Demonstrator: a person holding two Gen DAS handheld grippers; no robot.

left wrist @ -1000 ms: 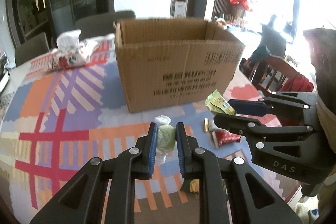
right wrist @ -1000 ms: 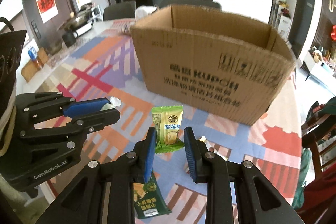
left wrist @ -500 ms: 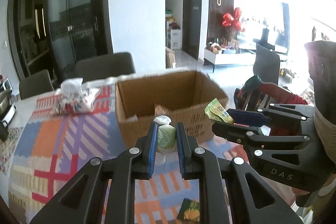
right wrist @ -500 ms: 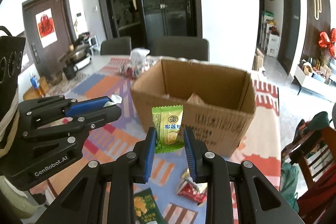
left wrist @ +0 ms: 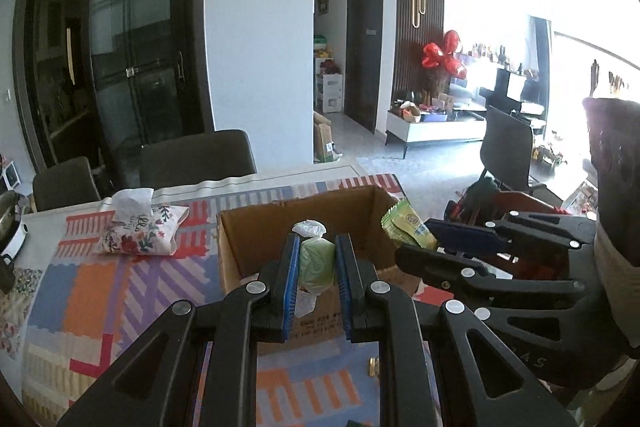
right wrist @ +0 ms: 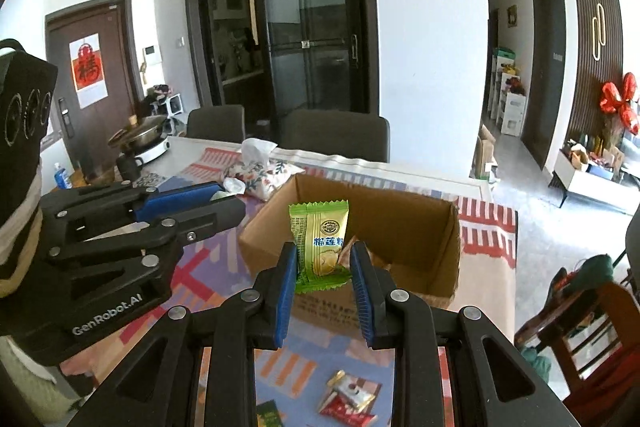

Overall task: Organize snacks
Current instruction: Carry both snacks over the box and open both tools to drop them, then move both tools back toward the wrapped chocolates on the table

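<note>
A pale green wrapped sweet (left wrist: 317,264) is pinched between the blue pads of the left gripper (left wrist: 317,269), its twisted clear end standing above the fingertips, and a green sachet with yellow print (right wrist: 322,245) is pinched upright by its lower edge in the right gripper (right wrist: 323,269). Both are held above the near wall of the open cardboard box (right wrist: 436,227), which stands on the patterned tablecloth (left wrist: 92,291); the step in hand is judged to be the dropping of both snacks inside. It would be done well if each gripper were carried a little further forward, until the snack hangs clear past the near rim, and only then opened, with the two kept apart so that they do not knock. Loose packets (right wrist: 348,397) are left on the cloth in front of the box, and a floral tissue pouch (left wrist: 140,233) lies beyond it to the left
</note>
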